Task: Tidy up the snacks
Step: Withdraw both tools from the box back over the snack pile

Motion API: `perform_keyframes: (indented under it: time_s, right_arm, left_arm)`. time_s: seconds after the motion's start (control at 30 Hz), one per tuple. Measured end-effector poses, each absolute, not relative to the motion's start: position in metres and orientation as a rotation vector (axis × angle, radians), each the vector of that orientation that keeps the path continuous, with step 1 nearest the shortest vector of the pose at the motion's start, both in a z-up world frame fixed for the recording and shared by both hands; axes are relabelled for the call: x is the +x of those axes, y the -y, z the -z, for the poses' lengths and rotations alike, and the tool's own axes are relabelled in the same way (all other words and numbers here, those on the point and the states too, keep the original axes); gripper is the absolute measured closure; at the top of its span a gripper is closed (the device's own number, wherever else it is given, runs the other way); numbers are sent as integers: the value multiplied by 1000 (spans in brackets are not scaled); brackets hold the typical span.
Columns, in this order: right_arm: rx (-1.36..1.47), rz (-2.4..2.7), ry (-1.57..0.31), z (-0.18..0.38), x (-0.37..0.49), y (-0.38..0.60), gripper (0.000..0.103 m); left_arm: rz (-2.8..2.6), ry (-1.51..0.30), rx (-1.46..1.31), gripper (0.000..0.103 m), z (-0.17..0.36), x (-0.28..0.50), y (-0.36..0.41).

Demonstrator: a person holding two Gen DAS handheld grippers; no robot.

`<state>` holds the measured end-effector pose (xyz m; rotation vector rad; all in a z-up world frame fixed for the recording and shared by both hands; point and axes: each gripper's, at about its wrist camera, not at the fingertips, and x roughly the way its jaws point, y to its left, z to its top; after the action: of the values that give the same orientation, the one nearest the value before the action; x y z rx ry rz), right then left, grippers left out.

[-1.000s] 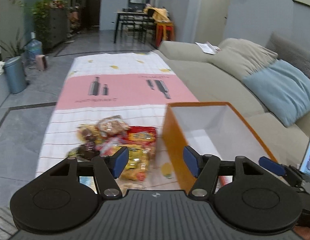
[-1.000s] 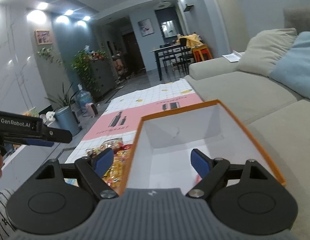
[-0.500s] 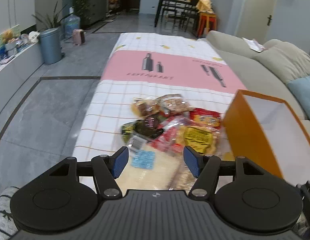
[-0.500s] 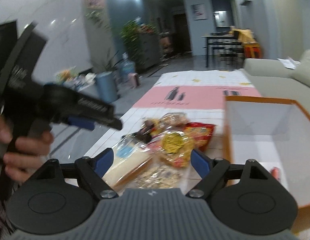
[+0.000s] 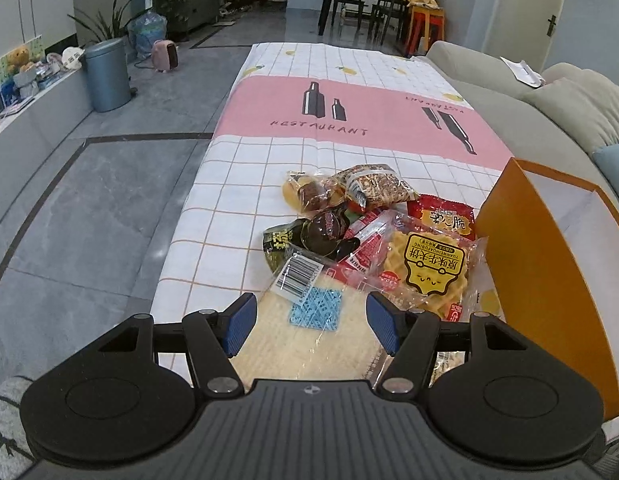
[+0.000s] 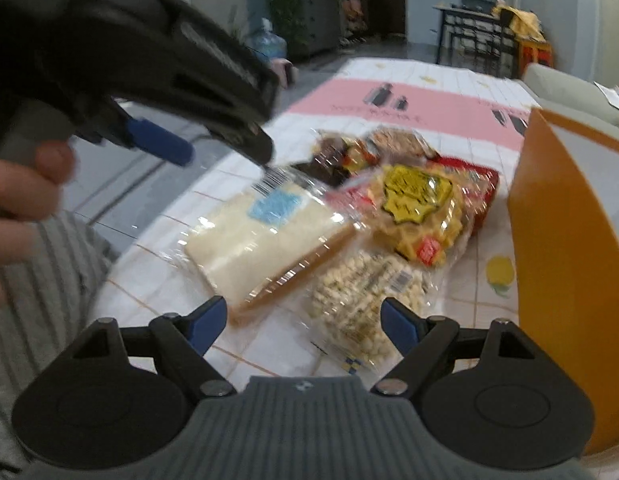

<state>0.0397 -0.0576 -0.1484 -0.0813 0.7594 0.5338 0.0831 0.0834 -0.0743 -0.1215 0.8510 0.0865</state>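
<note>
Beside the empty orange box [image 5: 549,280] the snack pile [image 5: 373,232] lies untouched, so picking is only starting: the left gripper [image 5: 311,322] and right gripper [image 6: 301,322] hover wide open, empty, needing to descend onto one packet.

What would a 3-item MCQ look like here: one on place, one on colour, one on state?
1. The snack pile lies where relative to the box in the left wrist view?
A. left of it
B. inside it
C. right of it

2. The box's outer wall is:
A. blue
B. orange
C. green

3. The left gripper jaws are:
A. shut on a packet
B. open, gripping nothing
C. shut, gripping nothing

Answers: A, the packets sit on the tablecloth beside its left wall; B, the wall is orange; B, the pads stand apart above the bread packet.
</note>
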Motion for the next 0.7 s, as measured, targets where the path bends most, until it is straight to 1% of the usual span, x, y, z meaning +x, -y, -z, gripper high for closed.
perform_keyframes:
  time_s: [0.03,0.13,0.27,0.47,0.6,0.7]
  right_arm:
    - [-80,-509,-771,153,42,55,21]
    - [-69,-481,-767,162,43,55,15]
    - [-74,-452,-750,162,45,49,15]
    - [145,-308,-739,156,59,73,15]
    - [164,-153,-803,164,73,80,15]
    - [207,-176,-870,175,81,81,15]
  left_arm:
    - [-86,-853,-117,29,75,83,-83]
    - [-93,-874,-120,29,77,86,-85]
    - [-80,-865,-150,29,73,84,-89]
    - [-54,-893,-198,29,68,80,-96]
    - [-21,-884,-266,29,65,81,-101]
    - [-49,-901,-260,29,67,83,-101]
